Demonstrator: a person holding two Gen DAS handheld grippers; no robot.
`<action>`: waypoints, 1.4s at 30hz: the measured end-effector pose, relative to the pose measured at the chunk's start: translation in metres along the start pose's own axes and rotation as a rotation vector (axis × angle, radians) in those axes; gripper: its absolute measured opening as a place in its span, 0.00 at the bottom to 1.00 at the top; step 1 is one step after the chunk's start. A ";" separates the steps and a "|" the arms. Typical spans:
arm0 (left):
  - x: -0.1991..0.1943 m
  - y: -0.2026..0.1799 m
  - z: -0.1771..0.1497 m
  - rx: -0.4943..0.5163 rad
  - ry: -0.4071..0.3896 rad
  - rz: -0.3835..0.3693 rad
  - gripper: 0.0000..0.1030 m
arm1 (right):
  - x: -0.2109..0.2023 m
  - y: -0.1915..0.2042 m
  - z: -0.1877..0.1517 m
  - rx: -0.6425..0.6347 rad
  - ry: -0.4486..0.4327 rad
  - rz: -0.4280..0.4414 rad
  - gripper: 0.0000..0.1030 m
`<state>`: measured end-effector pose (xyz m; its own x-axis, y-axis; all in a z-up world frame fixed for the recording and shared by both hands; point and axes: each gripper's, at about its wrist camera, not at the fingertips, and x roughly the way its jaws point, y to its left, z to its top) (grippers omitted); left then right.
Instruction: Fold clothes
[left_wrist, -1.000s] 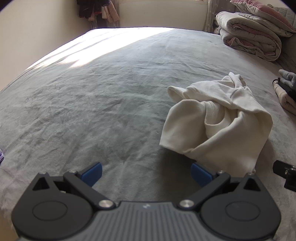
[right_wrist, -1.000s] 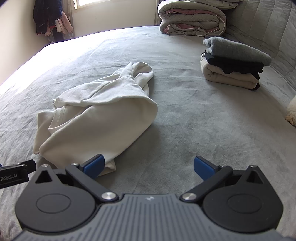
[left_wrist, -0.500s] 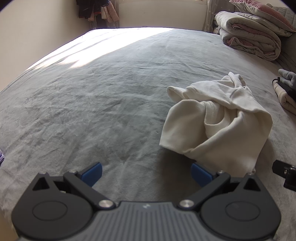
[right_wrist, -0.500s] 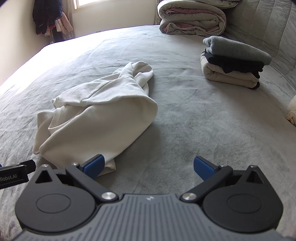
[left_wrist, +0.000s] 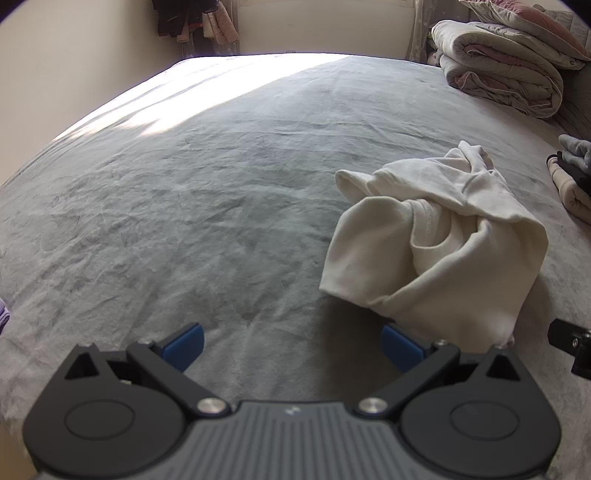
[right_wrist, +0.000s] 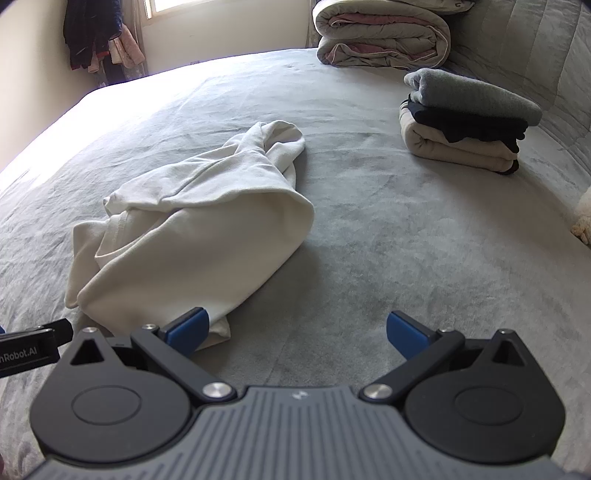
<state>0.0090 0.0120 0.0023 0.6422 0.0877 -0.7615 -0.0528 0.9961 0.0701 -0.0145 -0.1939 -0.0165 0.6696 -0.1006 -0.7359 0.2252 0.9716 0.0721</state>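
Both my left tool (left_wrist: 291, 345) and right tool (right_wrist: 297, 326) hover with fingers spread wide, empty, beside the crumpled cream sweatshirt (right_wrist: 192, 229) on the grey bed (left_wrist: 184, 206).

Daylight from the window (right_wrist: 168, 5) blows out the far bed (left_wrist: 207, 206); fisheye edges curve and darken.

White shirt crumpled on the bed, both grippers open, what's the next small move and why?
Probably ease the right gripper forward and left to pinch the shirt's near hem. The shirt lies bunched, not flat, its edge beside that gripper's left finger, and both it and the left gripper are open and empty.
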 end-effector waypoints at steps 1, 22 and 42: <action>0.001 0.000 0.000 0.001 0.001 -0.001 1.00 | 0.000 0.000 0.000 0.001 0.002 0.001 1.00; 0.029 -0.007 0.031 -0.099 0.040 -0.154 1.00 | 0.036 -0.008 0.002 0.076 0.141 0.086 1.00; 0.046 0.032 0.022 -0.202 0.061 -0.195 1.00 | 0.043 0.035 0.000 -0.025 0.057 0.324 0.81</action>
<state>0.0533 0.0473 -0.0166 0.6086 -0.1117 -0.7856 -0.0876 0.9745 -0.2064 0.0223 -0.1640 -0.0450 0.6630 0.2258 -0.7137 -0.0110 0.9563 0.2922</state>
